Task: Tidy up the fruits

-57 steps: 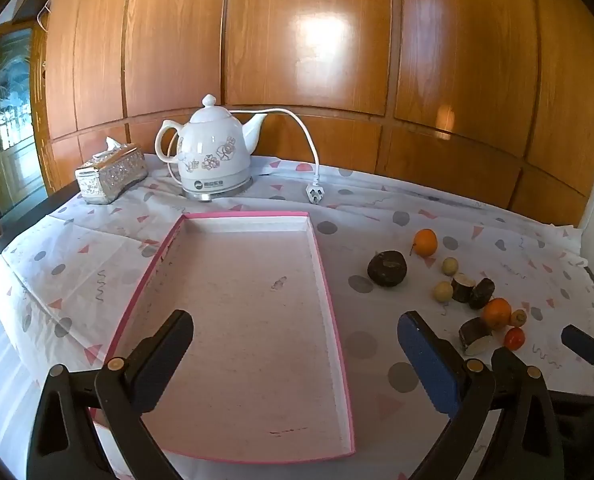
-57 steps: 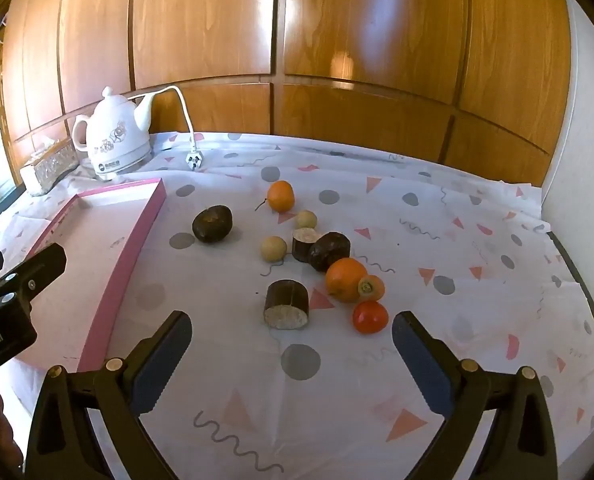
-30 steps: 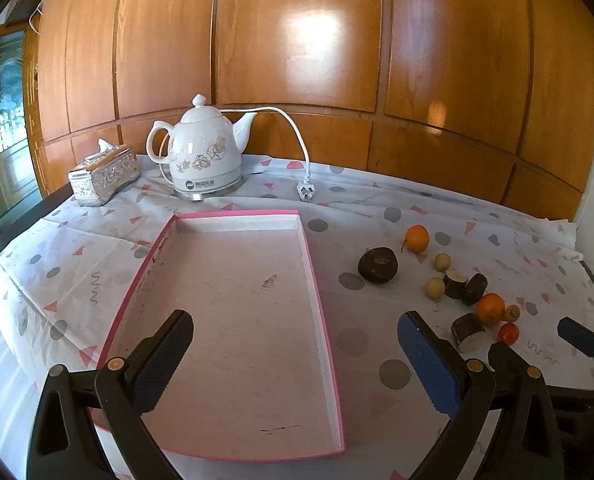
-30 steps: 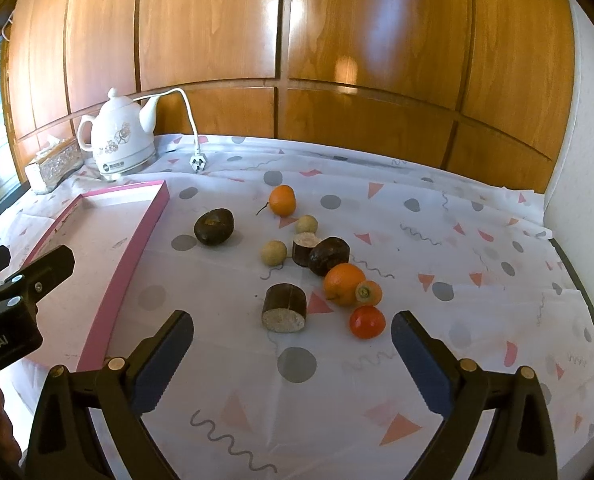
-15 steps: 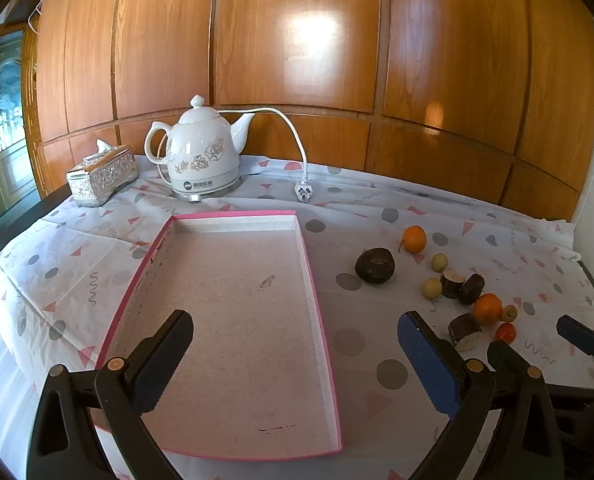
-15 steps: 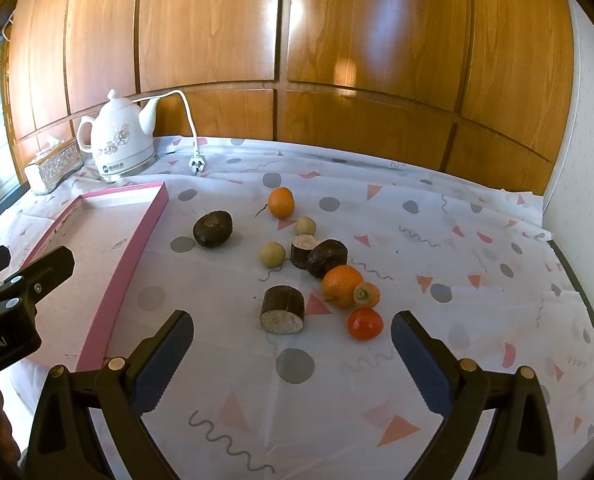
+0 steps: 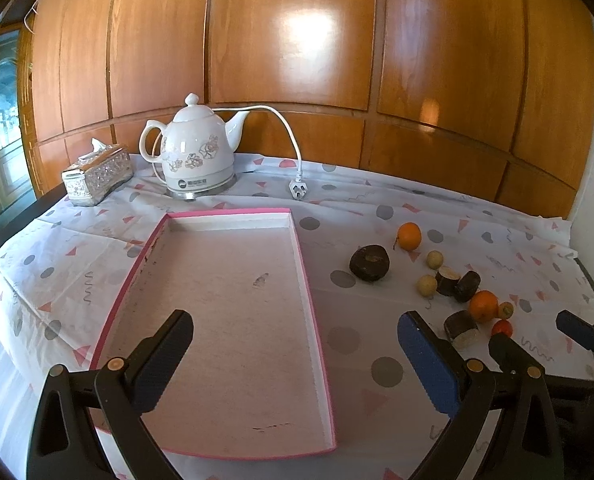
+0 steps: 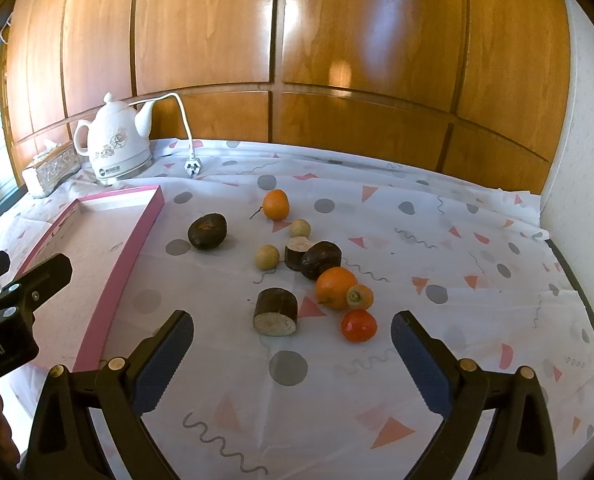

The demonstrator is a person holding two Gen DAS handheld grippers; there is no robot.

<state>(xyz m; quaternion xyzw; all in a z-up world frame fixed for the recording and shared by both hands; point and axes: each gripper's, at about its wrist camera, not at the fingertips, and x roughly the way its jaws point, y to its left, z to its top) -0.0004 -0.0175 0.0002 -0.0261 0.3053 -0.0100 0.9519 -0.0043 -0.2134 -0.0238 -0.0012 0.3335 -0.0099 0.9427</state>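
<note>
I hold my left gripper (image 7: 295,356) above the near end of the pink tray (image 7: 315,320), with its jaws spread wide and nothing between them. My right gripper (image 8: 293,354) hangs over the tablecloth (image 8: 477,280) in front of the fruits, also wide open and empty.

The tray lies on the left part of the table and has nothing inside. All fruits are still on the cloth to the right of it — none is in the tray. Nearest to the tray is a dark round fruit (image 8: 207,231). Behind it, farther back, stands a small orange with a stem (image 8: 276,204). Two pale little balls (image 8: 267,257) lie near a cut dark piece (image 8: 297,252) and another dark piece (image 8: 321,260), which touch each other. Closer to me is a bigger orange (image 8: 335,287), with a small orange fruit (image 8: 360,296) touching it, and a red one (image 8: 358,325) just beside. A dark cylinder with a pale cut face (image 8: 275,312) lies nearest to my right gripper.

At the back stand a white kettle (image 7: 197,152) and a tissue box (image 7: 97,174).
</note>
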